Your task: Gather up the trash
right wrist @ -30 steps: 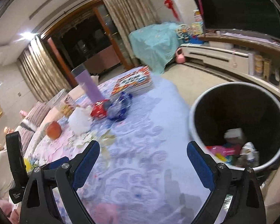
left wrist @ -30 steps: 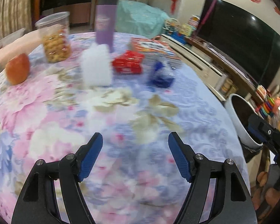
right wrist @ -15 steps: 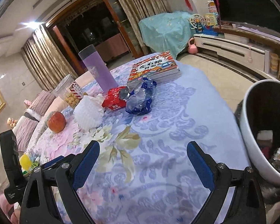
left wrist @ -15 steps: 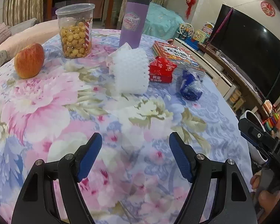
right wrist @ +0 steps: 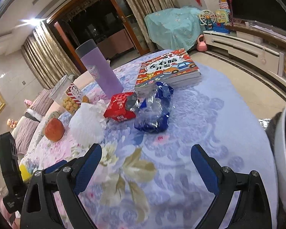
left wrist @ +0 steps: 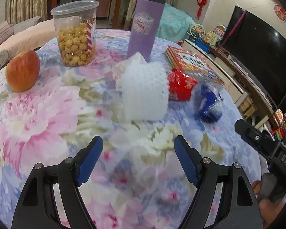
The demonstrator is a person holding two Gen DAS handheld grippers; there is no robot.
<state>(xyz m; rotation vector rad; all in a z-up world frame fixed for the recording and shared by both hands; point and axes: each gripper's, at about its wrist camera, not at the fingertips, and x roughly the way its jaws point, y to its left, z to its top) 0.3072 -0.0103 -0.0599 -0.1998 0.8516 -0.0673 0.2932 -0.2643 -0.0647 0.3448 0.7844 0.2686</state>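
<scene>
Both grippers hang tilted down over the near part of a flowered tablecloth (left wrist: 38,114). Left gripper (left wrist: 138,152) has its blue pads wide apart with only cloth between them; right gripper (right wrist: 145,159) is likewise spread wide and holds nothing. A fingertip shows at the right edge of the left view, on the other tool's handle.

Far on the left stands a clear tub (left wrist: 75,32) about half full of popcorn, lid on. Right of it a purple tumbler (left wrist: 145,21) stands upright. At the right edge of the right view, beside the table, is the white wall of a bin (right wrist: 284,152); its contents are hidden.

The trash lies mid-table: a white foam net (left wrist: 145,93) straight ahead of the left gripper, a red wrapper (left wrist: 180,85) touching its right side, then a crumpled blue bag (right wrist: 154,110). An apple (left wrist: 22,70) sits far left; a stack of books (right wrist: 167,68) lies behind the blue bag.
</scene>
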